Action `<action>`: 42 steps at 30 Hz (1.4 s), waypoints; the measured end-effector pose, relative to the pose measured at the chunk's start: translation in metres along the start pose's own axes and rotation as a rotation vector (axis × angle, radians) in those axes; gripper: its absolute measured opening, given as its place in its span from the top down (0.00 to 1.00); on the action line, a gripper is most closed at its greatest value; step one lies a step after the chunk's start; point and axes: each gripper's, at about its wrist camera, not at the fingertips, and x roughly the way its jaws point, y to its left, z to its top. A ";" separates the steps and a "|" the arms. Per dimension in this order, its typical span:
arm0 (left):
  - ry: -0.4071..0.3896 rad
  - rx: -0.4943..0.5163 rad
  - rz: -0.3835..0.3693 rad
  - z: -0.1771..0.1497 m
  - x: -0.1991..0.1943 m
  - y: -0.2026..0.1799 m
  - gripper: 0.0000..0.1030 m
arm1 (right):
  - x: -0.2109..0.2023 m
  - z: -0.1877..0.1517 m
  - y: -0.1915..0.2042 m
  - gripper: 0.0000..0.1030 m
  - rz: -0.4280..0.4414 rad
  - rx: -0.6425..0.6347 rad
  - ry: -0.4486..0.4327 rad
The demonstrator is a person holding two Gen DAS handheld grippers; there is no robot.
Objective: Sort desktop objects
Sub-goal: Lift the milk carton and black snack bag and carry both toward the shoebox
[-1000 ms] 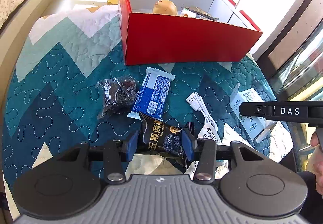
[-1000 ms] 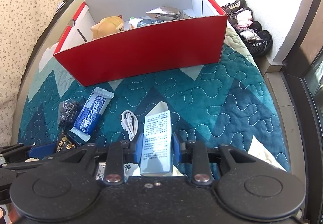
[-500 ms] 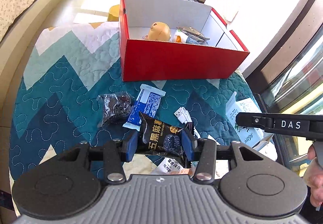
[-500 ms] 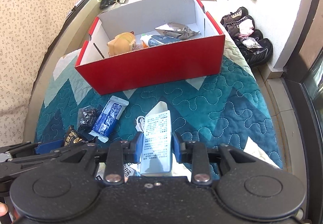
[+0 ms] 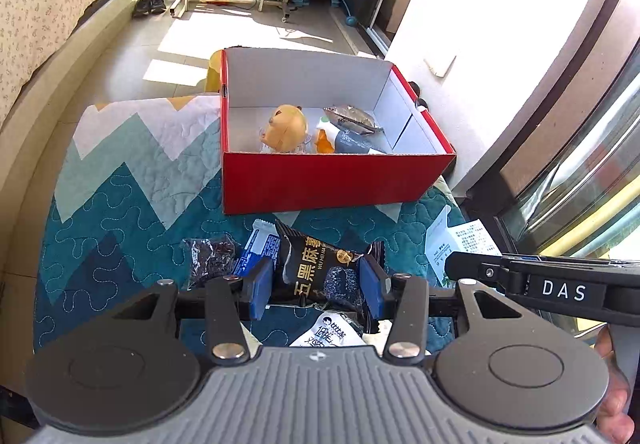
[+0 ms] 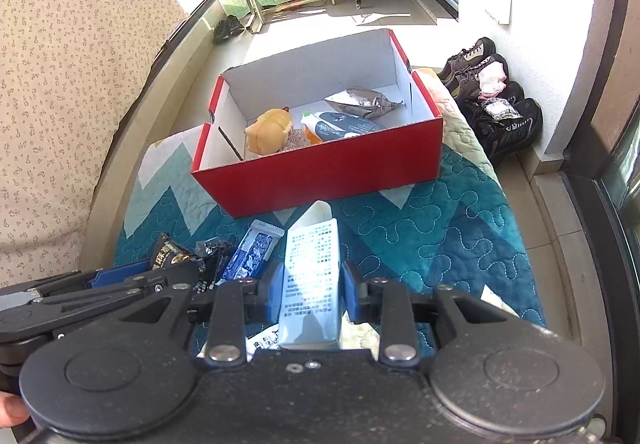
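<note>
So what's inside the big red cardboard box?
Inside the red cardboard box: a yellow plush toy, a crinkled silver packet and an orange-and-grey pouch. The near wall hides the floor along its base.

Behind the red box (image 5: 336, 180), its front wall hides the lower parts of the yellow plush toy (image 5: 285, 126) and the pouches. A white packet (image 5: 330, 332) nearer than the box shows only partly under the black snack packet (image 5: 320, 272).
</note>
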 end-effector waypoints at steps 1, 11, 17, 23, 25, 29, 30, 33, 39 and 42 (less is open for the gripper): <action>-0.005 0.003 -0.005 0.003 -0.002 -0.003 0.56 | -0.002 0.002 0.000 0.71 0.004 0.000 -0.003; -0.053 0.058 -0.018 0.030 -0.005 -0.023 0.56 | -0.017 0.027 0.003 0.71 0.003 -0.041 -0.053; -0.076 0.072 -0.018 0.048 0.000 -0.025 0.56 | -0.016 0.045 0.002 0.71 -0.004 -0.055 -0.077; -0.095 0.087 -0.013 0.066 0.007 -0.025 0.56 | -0.007 0.061 0.002 0.71 -0.011 -0.066 -0.086; -0.101 0.095 -0.012 0.073 0.011 -0.026 0.56 | -0.003 0.067 0.003 0.71 -0.017 -0.074 -0.089; -0.106 0.099 -0.005 0.086 0.022 -0.022 0.56 | 0.004 0.080 0.002 0.71 -0.023 -0.078 -0.099; -0.106 0.098 -0.004 0.089 0.025 -0.021 0.56 | 0.006 0.083 0.001 0.71 -0.024 -0.078 -0.101; -0.109 0.101 -0.001 0.099 0.034 -0.019 0.56 | 0.014 0.092 -0.001 0.71 -0.038 -0.088 -0.106; -0.109 0.113 0.004 0.117 0.055 -0.015 0.56 | 0.034 0.110 -0.007 0.71 -0.059 -0.094 -0.112; -0.099 0.114 0.003 0.123 0.069 -0.012 0.56 | 0.045 0.118 -0.013 0.71 -0.057 -0.073 -0.110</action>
